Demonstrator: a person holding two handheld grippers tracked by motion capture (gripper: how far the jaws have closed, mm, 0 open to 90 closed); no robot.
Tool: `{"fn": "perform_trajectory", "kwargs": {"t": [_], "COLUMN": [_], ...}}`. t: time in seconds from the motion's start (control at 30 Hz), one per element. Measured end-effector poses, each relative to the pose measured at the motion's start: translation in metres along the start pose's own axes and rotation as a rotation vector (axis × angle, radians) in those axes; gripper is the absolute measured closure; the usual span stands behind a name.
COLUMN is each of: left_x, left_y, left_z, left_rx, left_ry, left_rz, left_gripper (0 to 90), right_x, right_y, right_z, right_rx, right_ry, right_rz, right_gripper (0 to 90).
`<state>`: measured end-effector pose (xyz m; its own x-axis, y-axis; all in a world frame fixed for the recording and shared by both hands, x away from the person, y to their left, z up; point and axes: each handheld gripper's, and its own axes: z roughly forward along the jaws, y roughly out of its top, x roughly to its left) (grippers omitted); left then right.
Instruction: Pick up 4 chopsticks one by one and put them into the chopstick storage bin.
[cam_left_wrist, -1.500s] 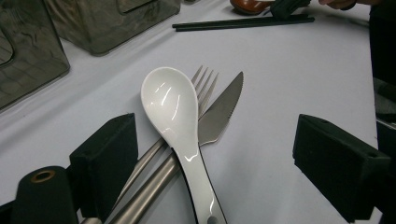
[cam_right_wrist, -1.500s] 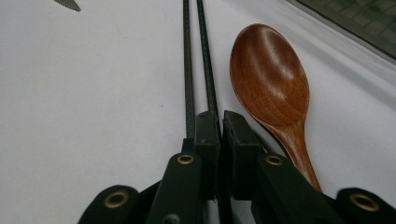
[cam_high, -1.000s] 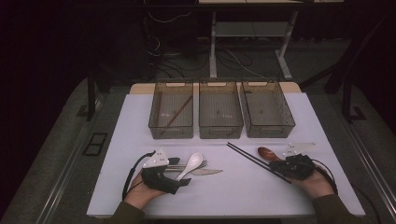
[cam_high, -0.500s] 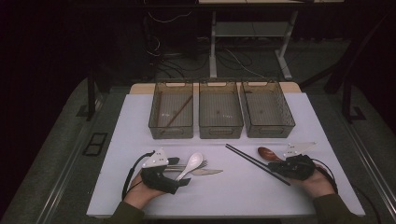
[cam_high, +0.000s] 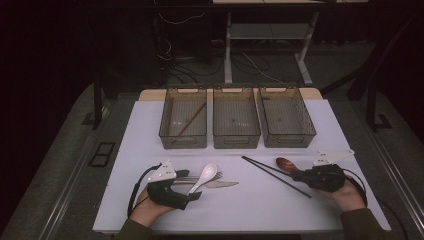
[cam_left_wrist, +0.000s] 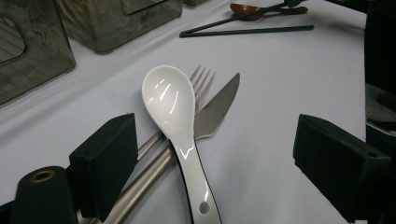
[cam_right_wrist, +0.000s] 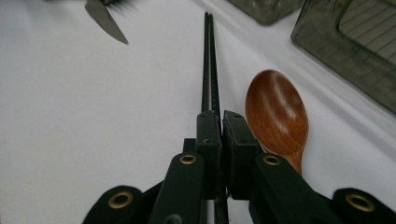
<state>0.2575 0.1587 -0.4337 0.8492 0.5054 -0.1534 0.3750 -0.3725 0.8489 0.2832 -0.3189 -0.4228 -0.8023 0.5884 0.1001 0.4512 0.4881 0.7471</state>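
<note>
Right tool is clamped on the black chopsticks, which extend forward along the white desk; a brown wooden spoon lies just beside the jaws. Left tool stands wide, its jaws either side of a white ceramic spoon resting over a fork and knife. Three mesh bins sit beyond; the left one holds a brown stick.

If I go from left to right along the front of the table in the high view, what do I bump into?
Left tool → white spoon → knife → black chopsticks → brown wooden spoon → right tool. The fork under the white spoon overlaps too much to place.
</note>
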Motion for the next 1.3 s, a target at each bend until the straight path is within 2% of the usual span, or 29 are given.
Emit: {"fn": "perform_trajectory", "kwargs": {"t": [0.17, 0.4, 0.6, 0.73, 0.9, 1.13, 1.3], "left_x": [0.002, 0.003, 0.003, 0.005, 0.005, 0.003, 0.002], "left_y": [0.000, 0.000, 0.001, 0.000, -0.003, -0.003, -0.004], "left_z": [-0.001, 0.004, 0.008, 0.009, 0.007, 0.003, 0.002], "left_rx": [-0.009, 0.002, -0.003, 0.012, 0.000, 0.002, 0.012], "left_ry": [0.012, 0.007, 0.002, 0.005, 0.007, 0.030, 0.019], "left_rz": [-0.012, -0.005, -0.006, 0.002, -0.014, 0.014, 0.019], "left_gripper": [11.7, 8.0, 0.1, 0.0, 0.0, 0.0, 0.0], "right_x": [0.001, 0.002, 0.003, 0.003, 0.003, 0.002, 0.001], "right_y": [0.004, 0.011, 0.022, 0.029, 0.036, 0.051, 0.063], "right_z": [-0.006, -0.012, -0.010, -0.009, -0.008, -0.004, 0.003], "right_rx": [-0.053, -0.111, -0.144, -0.166, -0.177, -0.204, -0.218], "right_ry": [0.012, 0.049, 0.057, 0.058, 0.059, 0.061, 0.064], "right_rz": [0.000, 0.021, 0.017, 0.016, 0.023, 0.029, 0.028], "right_gripper": [85.3, 85.2, 85.2, 85.2, 85.2, 85.2, 85.2]}}
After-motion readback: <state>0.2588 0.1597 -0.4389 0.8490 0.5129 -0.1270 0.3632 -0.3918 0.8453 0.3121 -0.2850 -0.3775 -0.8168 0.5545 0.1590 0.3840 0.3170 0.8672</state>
